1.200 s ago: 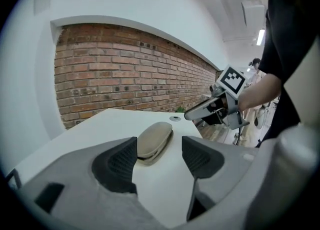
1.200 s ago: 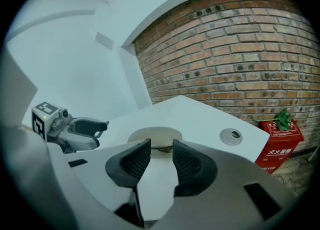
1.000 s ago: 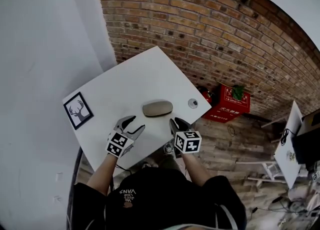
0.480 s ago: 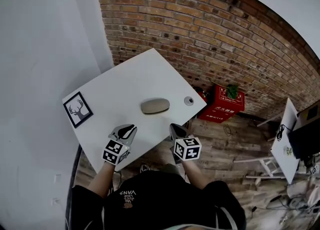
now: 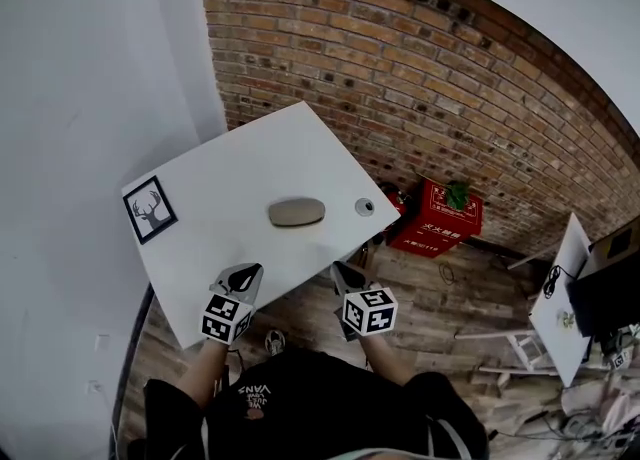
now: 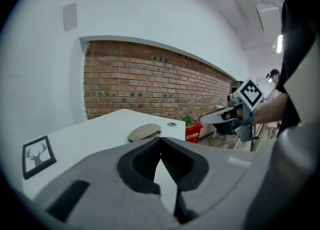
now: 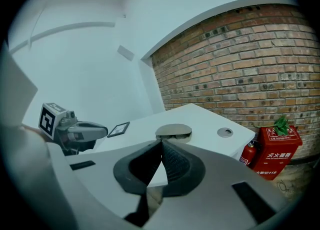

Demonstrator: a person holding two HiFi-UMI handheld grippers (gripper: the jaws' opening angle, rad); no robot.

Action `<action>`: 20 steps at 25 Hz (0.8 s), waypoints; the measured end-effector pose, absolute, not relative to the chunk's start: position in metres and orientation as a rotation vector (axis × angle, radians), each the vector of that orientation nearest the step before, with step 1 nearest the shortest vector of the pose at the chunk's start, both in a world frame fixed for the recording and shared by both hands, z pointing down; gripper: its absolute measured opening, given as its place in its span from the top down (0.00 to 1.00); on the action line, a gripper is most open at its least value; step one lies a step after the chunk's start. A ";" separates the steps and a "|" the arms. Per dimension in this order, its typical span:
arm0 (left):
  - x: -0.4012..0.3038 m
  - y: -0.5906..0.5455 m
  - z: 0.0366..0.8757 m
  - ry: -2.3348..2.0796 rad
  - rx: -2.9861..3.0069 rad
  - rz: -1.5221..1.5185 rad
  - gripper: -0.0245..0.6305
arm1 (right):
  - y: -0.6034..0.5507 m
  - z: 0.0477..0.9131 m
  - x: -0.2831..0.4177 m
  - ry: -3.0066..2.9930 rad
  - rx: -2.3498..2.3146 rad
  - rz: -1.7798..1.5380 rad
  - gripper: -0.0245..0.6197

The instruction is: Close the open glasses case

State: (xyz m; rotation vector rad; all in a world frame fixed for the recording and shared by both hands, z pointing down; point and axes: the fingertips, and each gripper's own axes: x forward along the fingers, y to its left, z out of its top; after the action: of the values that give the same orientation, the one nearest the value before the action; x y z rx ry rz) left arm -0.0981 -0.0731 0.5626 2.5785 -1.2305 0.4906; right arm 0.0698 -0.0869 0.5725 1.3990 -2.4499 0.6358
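On table [image 5: 238, 174], off edges: glasses case [image 5: 296, 212]

Left gripper [image 5: 248, 271]: pulled back from the glasses case [image 5: 296, 212] toward the person, now near the front edge of the table [image 5: 200, 198].
Left jaws: were apart, have just been closing, and now the tips meet with nothing between them.
Right gripper [image 5: 339, 269]: pulled back too. It seems to hang just past the table's edge, but that is hard to tell from above.
Right jaws: were apart, have just been closing, tips now meet, nothing between.
Gap to the case: bigger, both grippers now well apart from it.
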 end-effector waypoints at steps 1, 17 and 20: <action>-0.094 -0.067 0.562 -1.238 2.566 0.478 0.95 | -0.083 0.573 0.073 -2.453 1.386 0.634 0.96; -0.034 0.027 0.576 -1.336 2.500 0.443 0.95 | -0.014 0.581 0.109 -2.502 1.180 0.610 0.96; -0.030 0.037 0.577 -1.368 2.486 0.430 0.95 | -0.006 0.582 0.116 -2.513 1.159 0.605 0.96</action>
State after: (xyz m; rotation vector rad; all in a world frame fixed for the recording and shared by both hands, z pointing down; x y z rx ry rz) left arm -0.0301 0.0369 0.5767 2.4859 -1.3683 0.4297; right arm 0.1157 -0.0063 0.5822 1.1594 -2.5135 0.6053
